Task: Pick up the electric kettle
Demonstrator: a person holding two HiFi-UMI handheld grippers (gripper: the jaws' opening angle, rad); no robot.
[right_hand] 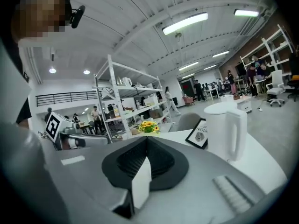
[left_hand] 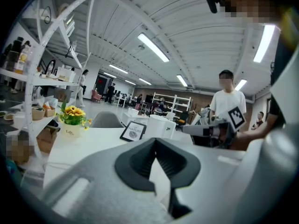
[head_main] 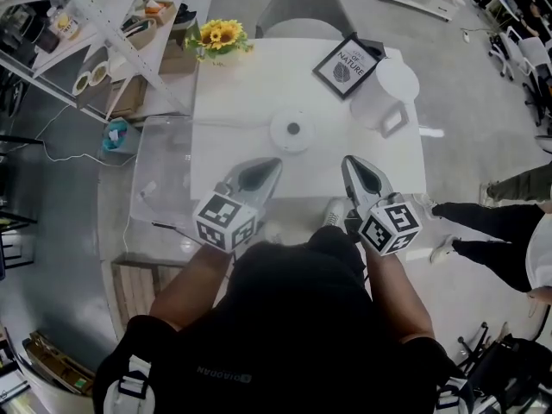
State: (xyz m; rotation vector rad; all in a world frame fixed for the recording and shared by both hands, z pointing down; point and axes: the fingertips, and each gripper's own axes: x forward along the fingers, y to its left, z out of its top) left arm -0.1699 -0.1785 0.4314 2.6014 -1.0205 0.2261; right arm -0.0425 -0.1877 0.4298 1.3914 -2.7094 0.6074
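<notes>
White table (head_main: pixel 241 93) bears kettle (head_main: pixel 394 86), base (head_main: pixel 291 132), frame (head_main: pixel 348 65), sunflowers (head_main: pixel 220 35).

On the bench (head_main: pixel 224 158), the electric kettle (head_main: pixel 390 93) stood at the far right, the framed sign (head_main: pixel 348 65) just beside it on its left. The round base (head_main: pixel 291 132) lay mid-bench, apart from the kettle. The flower pot (head_main: pixel 220 41) sat at the far left corner. A chair (head_main: pixel 302 11) stood behind the bench.

Sunflower pot (head_main: pixel 220 38) and framed sign (head_main: pixel 348 65) near the far edge of white table (head_main: pixel 237 102), grey chair (head_main: pixel 302 5) beyond.
</notes>
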